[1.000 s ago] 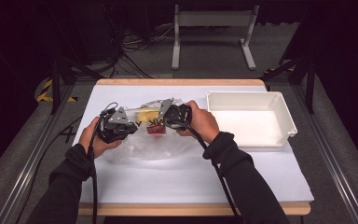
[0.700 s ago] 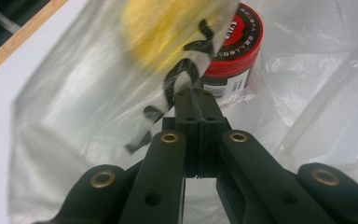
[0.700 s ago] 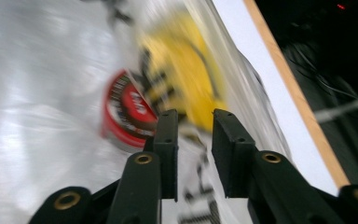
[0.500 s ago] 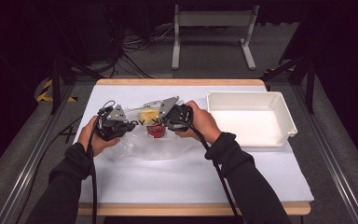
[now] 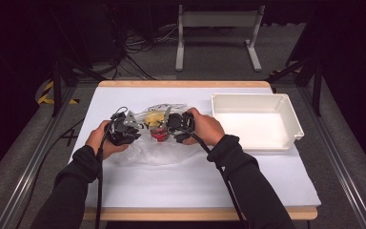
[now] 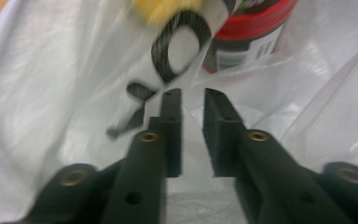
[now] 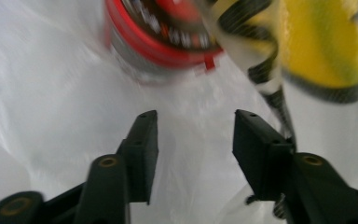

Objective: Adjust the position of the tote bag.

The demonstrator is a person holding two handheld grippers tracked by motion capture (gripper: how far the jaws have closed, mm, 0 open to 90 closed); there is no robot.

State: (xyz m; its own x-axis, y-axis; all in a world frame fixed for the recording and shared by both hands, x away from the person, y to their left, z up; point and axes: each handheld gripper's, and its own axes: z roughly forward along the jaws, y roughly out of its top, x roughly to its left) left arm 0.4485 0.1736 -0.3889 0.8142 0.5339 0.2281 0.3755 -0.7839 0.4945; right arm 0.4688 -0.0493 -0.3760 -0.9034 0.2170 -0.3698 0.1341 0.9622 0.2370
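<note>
On the table (image 5: 138, 191): one clear plastic bag (image 5: 157, 150) holding one red-lidded can (image 5: 159, 135) and one yellow item (image 5: 155, 118); one white tray (image 5: 255, 121) at right. Two tools: left tool (image 5: 136, 125) and right tool (image 5: 167, 125), both at the bag, jaws just opened, apart, clamping nothing.

A: What lies between the two hands?
B: A clear plastic bag (image 5: 155, 143) on the white desk (image 5: 181, 181), with a red-lidded can (image 5: 158, 135) and something yellow (image 5: 155, 118) by its mouth.
A: And the grippers?
B: The left hand-held gripper (image 5: 134, 129) and the right hand-held gripper (image 5: 167, 125) face each other across the bag's mouth, jaws just opening.
A: Anything else?
B: A white tray (image 5: 286, 119) at the right, apart from the bag.
</note>
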